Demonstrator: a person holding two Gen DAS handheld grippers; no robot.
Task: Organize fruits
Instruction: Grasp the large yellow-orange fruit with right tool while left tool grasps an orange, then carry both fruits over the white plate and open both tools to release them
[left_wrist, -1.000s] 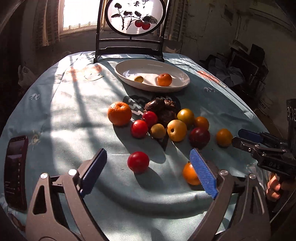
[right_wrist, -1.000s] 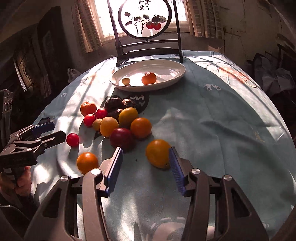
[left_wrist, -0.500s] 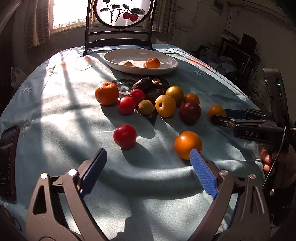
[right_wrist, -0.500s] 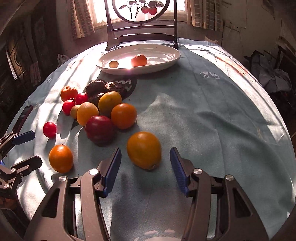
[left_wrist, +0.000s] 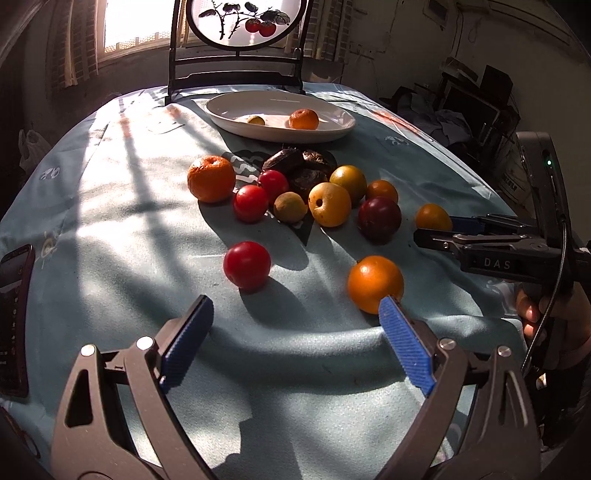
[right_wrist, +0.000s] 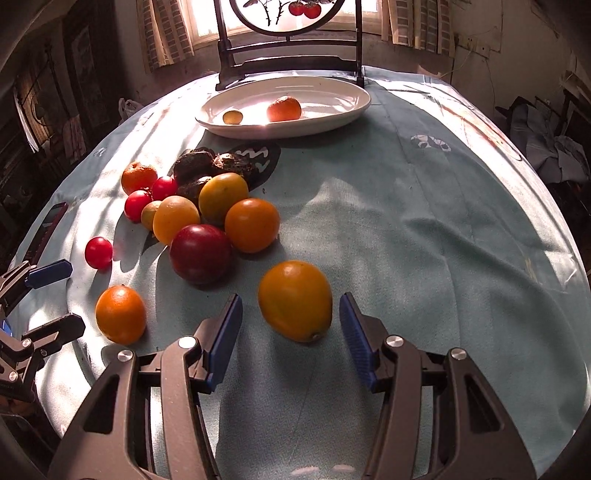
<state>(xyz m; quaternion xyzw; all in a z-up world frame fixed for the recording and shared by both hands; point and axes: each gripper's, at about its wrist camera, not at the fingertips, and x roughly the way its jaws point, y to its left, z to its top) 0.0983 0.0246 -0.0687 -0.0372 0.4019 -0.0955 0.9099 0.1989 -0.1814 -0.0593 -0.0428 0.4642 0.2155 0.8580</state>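
Observation:
A pile of fruit lies mid-table: orange, yellow, red and dark pieces. A white oval plate at the back holds a mandarin and a small yellow fruit. My left gripper is open, low over the cloth, with a red fruit and an orange fruit just ahead; the orange one is by the right pad. My right gripper is open, its pads on either side of a yellow-orange fruit, apart from it.
A light blue cloth covers the round table. A dark framed screen stands behind the plate. A phone lies at the left edge. The right gripper also shows in the left wrist view.
Both grippers have moved forward. The yellow-orange fruit now sits between the right pads. The red and orange fruits are nearer the left gripper.

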